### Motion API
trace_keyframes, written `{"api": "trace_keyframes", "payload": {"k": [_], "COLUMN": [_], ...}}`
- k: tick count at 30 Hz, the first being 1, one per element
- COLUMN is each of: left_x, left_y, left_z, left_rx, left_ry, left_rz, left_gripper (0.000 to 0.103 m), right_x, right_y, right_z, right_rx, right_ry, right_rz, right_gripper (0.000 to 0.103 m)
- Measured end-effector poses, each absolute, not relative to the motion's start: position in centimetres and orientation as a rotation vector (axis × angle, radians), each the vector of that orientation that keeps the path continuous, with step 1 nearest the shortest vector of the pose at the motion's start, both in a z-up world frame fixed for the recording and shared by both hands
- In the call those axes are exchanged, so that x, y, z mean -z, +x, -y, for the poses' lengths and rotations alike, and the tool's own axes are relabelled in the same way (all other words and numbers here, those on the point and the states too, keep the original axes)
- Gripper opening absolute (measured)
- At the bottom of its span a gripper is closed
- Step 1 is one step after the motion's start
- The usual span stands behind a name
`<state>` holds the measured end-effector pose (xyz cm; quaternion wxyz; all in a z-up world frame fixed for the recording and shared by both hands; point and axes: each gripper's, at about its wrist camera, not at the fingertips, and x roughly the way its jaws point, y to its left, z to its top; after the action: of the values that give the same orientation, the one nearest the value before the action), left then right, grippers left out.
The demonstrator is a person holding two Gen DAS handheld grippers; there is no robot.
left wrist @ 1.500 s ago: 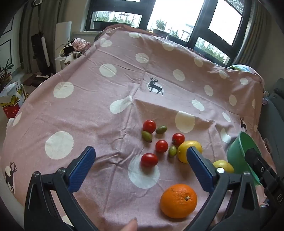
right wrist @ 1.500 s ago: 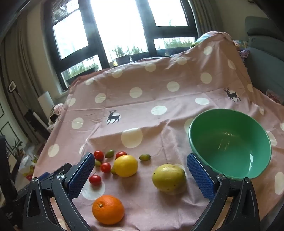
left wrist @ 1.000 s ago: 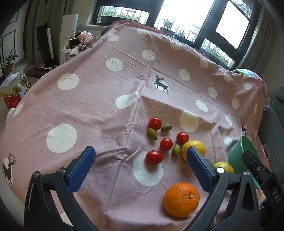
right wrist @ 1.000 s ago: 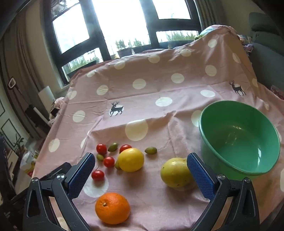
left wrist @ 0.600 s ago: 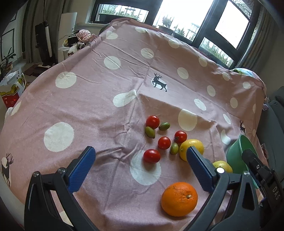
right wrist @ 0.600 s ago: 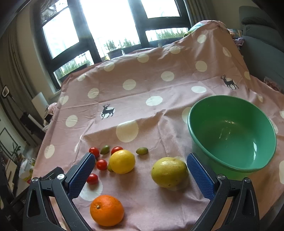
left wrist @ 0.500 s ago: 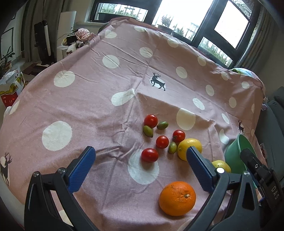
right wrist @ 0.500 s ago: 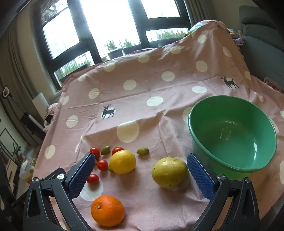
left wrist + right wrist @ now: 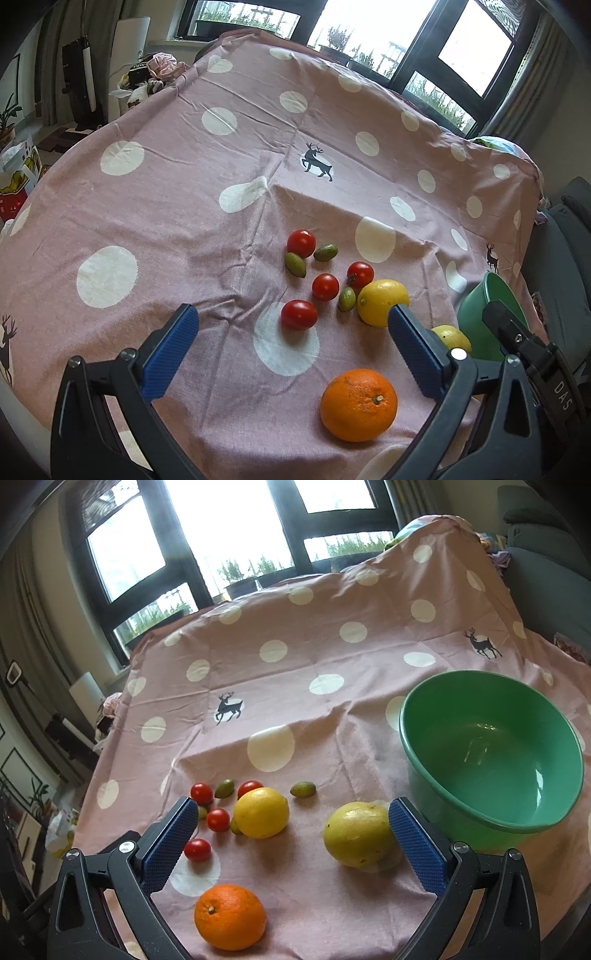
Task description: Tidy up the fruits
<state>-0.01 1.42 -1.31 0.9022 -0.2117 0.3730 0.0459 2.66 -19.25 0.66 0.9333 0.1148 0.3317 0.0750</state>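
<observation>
Both grippers, left (image 9: 291, 345) and right (image 9: 290, 829), hovered with fingers apart, empty, above orange (image 9: 230, 916); green bowl (image 9: 491, 753) sat beside pale lemon (image 9: 357, 833).

Open left claw (image 9: 291, 332) hovers over tomatoes (image 9: 299, 314) beside orange (image 9: 358, 404).

Pink polka-dot cloth (image 9: 314, 657) covers surface. On it: green bowl (image 9: 491, 746) right; pale lemon (image 9: 356, 834) beside bowl; yellow lemon (image 9: 261, 812) centre; orange (image 9: 229, 915) near; cherry tomatoes (image 9: 218, 819) and small green fruits (image 9: 303, 788) left.
</observation>
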Motion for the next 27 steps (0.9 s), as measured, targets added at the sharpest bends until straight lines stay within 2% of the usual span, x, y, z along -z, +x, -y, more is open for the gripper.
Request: {"api": "trace_keyframes", "payload": {"k": [13, 27], "left_x": [1.47, 1.31], "left_y": [0.10, 0.28], "left_z": [-1.26, -0.44], "left_rx": [-0.058, -0.019], "left_ry": [-0.459, -0.447], "left_rz": [-0.787, -0.795], "left_gripper": [0.102, 0.101], "right_x": [-0.42, -0.15], "right_y": [2.78, 2.88], "right_z": [19.37, 19.50], "right_rx": [-0.163, -0.162], "right_ry": [0.262, 0.282], "right_rz": [-0.685, -0.701], "right_gripper": [0.102, 0.090]}}
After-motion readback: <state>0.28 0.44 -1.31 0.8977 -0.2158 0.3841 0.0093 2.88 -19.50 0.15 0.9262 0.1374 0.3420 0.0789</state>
